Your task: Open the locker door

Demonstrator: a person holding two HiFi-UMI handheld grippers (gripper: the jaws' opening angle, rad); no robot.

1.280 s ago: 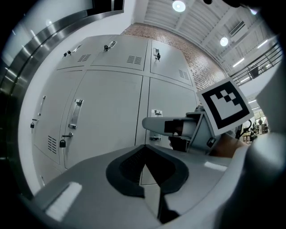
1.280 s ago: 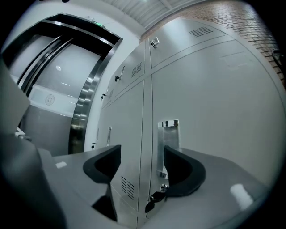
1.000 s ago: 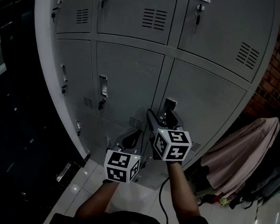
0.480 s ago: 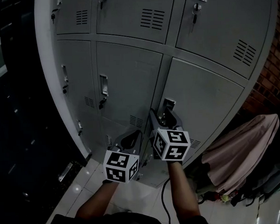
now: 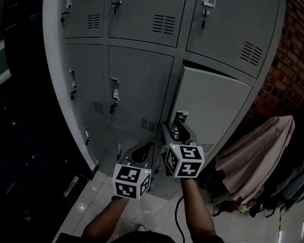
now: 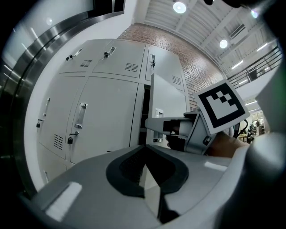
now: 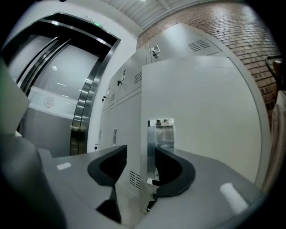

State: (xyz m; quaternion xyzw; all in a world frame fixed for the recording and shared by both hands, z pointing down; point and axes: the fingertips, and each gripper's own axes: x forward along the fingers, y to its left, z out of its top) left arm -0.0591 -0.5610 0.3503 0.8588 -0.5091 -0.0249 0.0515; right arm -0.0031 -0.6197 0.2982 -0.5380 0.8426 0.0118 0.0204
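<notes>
At the middle of the head view, the right gripper [image 5: 178, 128] reaches up to the metal handle [image 5: 180, 117] on the left edge of the locker door [image 5: 216, 106]. This door is in the lower row of the grey locker cabinet [image 5: 135, 69], at about 1 o'clock from the gripper. One second ago the door lay flush with its neighbours. Now it stands a little ajar, and a dark gap shows along its top edge, toward 12 o'clock.

In the right gripper view, the jaws are half apart and closing. The door edge with the handle [image 7: 161, 134] stands between them. The right pad lies against the handle plate, and the left pad is still apart from the door edge.

The left gripper [image 5: 143, 151] hangs at 7 o'clock of the right one, near the cabinet but touching nothing. Its jaws are together and hold nothing, as before. A pink cloth [image 5: 252, 150] lies at 3 o'clock, beside the cabinet.
</notes>
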